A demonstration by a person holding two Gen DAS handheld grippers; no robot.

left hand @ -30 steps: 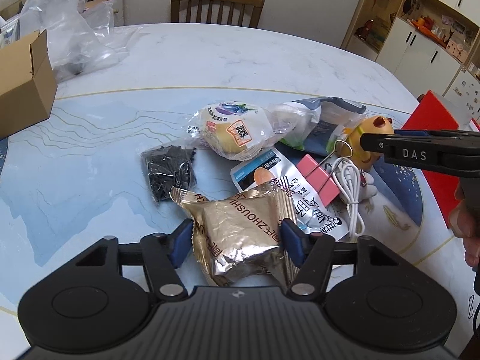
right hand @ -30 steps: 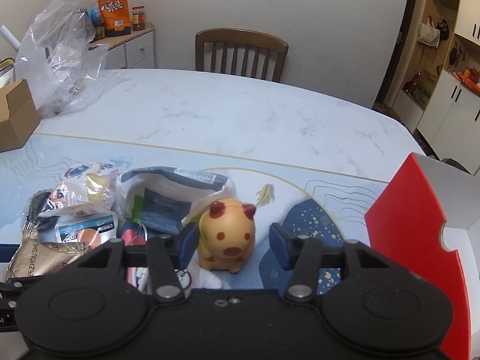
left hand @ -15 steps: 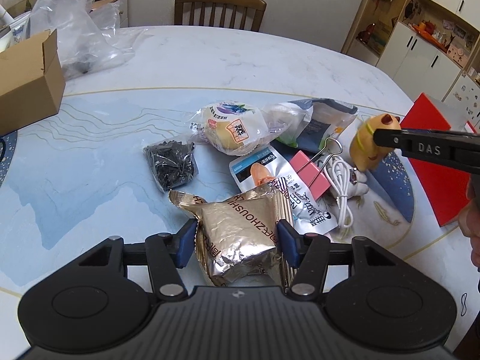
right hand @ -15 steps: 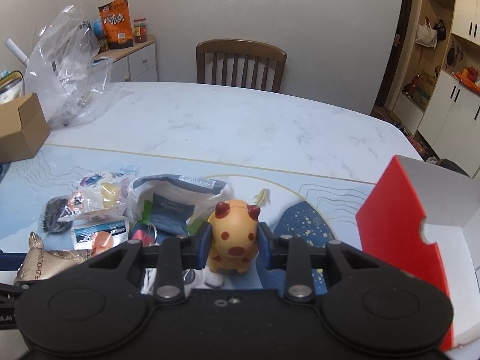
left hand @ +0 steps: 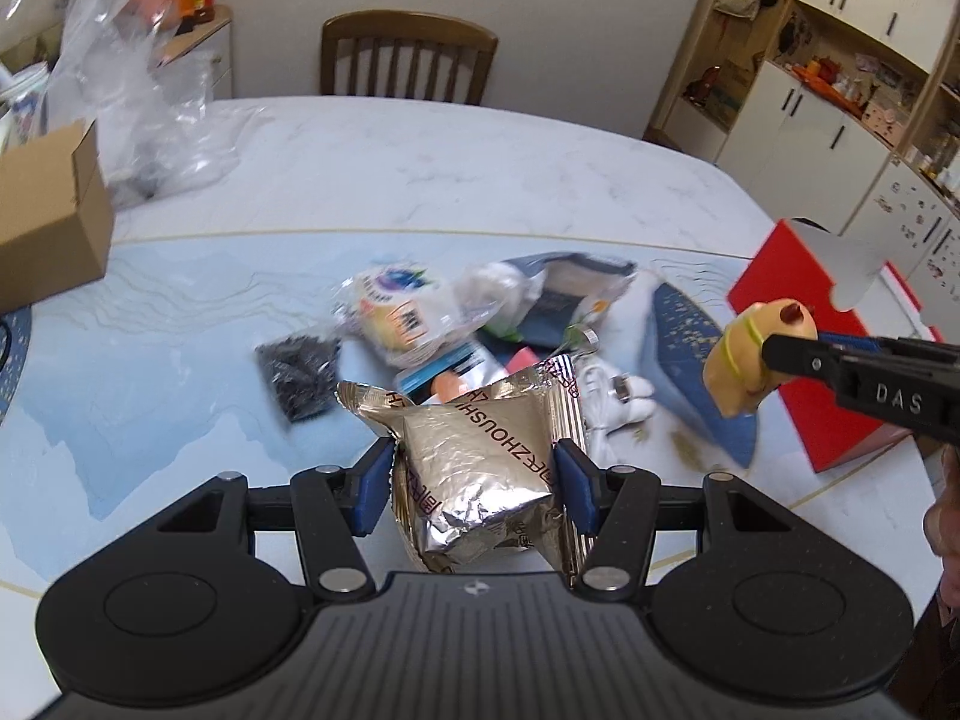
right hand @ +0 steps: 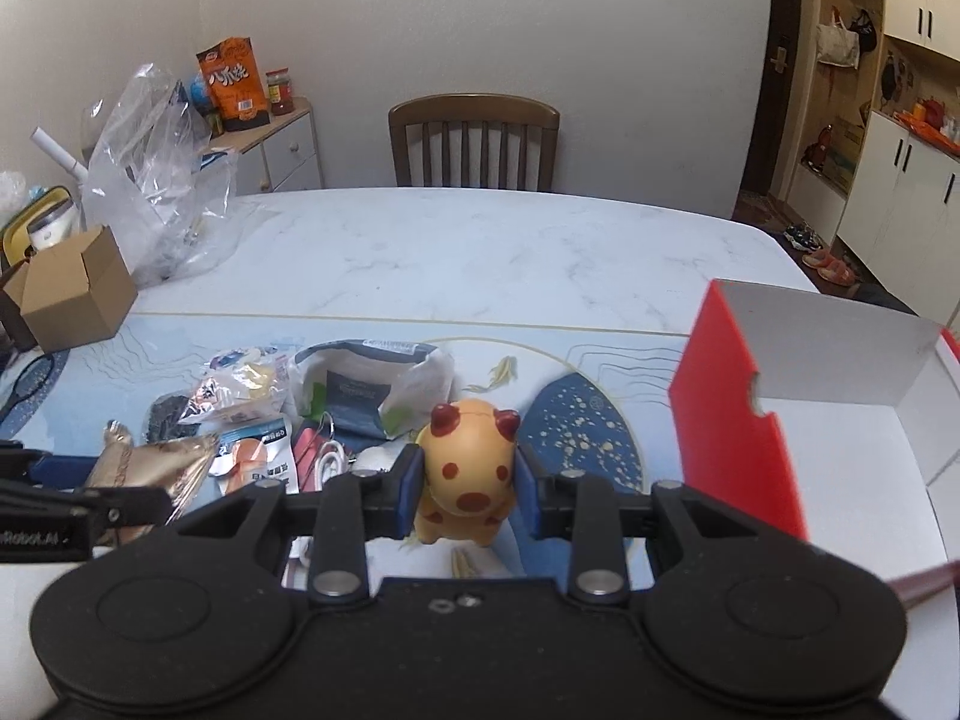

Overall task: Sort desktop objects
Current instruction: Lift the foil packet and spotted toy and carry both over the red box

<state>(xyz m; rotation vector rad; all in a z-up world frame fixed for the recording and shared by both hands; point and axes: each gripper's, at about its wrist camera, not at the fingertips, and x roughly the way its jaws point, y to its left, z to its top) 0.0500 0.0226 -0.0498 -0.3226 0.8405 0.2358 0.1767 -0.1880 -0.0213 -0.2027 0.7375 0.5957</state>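
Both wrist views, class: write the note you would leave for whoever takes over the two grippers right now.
Left gripper: shut on the gold snack packet, lifted off the table.
Right gripper: shut on the spotted toy, held above the mat beside the red box.
Done: both items are picked up; nothing can be seen in the box.
Left: place the toy and packet, then sort the pile of bags, pink clip and white cable. The cardboard box stands far left.

1. The left tool point(left hand: 474, 483) points down at the tabletop point(left hand: 180, 360), its blue pads squeezing a shiny snack bag point(left hand: 480, 468).
2. The right tool point(right hand: 467, 480) is lifted above the tabletop, its pads tight on a spotted toy animal point(right hand: 468, 468).
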